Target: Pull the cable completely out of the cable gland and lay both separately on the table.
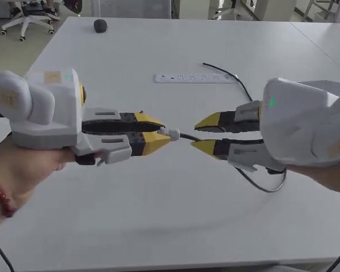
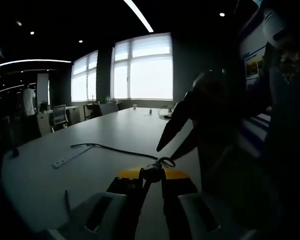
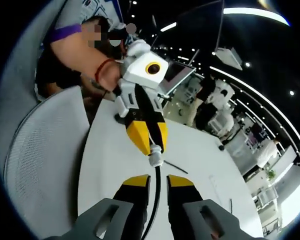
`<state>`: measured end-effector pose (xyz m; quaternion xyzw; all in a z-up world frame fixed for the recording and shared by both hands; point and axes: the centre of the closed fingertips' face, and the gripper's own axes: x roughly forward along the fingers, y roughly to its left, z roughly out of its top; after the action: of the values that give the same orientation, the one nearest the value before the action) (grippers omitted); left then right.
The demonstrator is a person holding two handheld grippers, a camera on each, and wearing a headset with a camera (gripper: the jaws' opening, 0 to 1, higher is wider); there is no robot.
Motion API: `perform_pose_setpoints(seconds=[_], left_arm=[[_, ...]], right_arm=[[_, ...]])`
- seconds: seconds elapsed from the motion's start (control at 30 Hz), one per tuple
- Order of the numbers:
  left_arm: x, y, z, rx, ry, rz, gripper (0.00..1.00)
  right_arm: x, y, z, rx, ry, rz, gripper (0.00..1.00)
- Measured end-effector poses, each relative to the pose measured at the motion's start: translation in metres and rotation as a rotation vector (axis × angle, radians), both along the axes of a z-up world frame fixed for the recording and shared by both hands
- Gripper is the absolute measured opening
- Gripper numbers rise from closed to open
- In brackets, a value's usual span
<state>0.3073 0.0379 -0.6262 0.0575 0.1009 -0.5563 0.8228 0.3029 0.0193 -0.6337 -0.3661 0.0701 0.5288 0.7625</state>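
Hold on cable gland [image 1: 170, 134] secure, cable [image 1: 185, 136] not yet gripped

Head view: at mid-frame the left tool [image 1: 160, 133] is clamped on the white cable gland above the white tabletop [image 1: 158, 215]. The black cable runs rightward out of it between the spread jaws of the right tool [image 1: 196, 135], then loops down at lower right. Left gripper view: cable gland pinched between yellow tips at bottom centre, right tool dark just above. Right gripper view: cable lies in the gap between parted jaws at the bottom, cable gland at centre. Likely best to close on the cable just beside the cable gland and pull straight along its axis, left hold firm.
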Motion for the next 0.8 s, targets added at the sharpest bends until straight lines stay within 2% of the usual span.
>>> perform_pose_setpoints(seconds=[0.07,0.1,0.17,0.2,0.37,0.6,0.7,0.8], left_arm=[[-0.001,-0.001,0.000,0.002,-0.001,-0.003,0.15],[-0.001,-0.001,-0.001,0.003,-0.002,-0.006,0.15],[-0.002,-0.002,0.000,0.000,-0.003,-0.010,0.15],[-0.002,-0.002,0.000,0.000,-0.006,-0.007,0.15],[-0.002,0.000,0.002,-0.006,-0.006,-0.014,0.15],[-0.005,-0.001,-0.002,0.022,-0.016,-0.026,0.15],[-0.005,0.002,-0.003,0.031,-0.019,-0.022,0.15],[-0.006,0.008,-0.004,0.027,-0.010,-0.018,0.15]], right_arm=[[0.000,0.004,-0.001,-0.012,0.007,0.014,0.07],[0.001,0.005,-0.001,-0.016,-0.007,0.019,0.07],[0.001,0.006,-0.003,-0.030,0.005,0.024,0.04],[0.001,0.007,-0.002,-0.035,-0.006,0.035,0.03],[0.002,0.007,-0.006,-0.053,0.005,0.037,0.02],[-0.002,0.008,-0.009,-0.081,-0.006,0.067,0.00],[-0.001,0.003,-0.012,-0.089,-0.015,0.064,0.00],[0.001,-0.006,-0.014,-0.076,0.011,0.044,0.00]])
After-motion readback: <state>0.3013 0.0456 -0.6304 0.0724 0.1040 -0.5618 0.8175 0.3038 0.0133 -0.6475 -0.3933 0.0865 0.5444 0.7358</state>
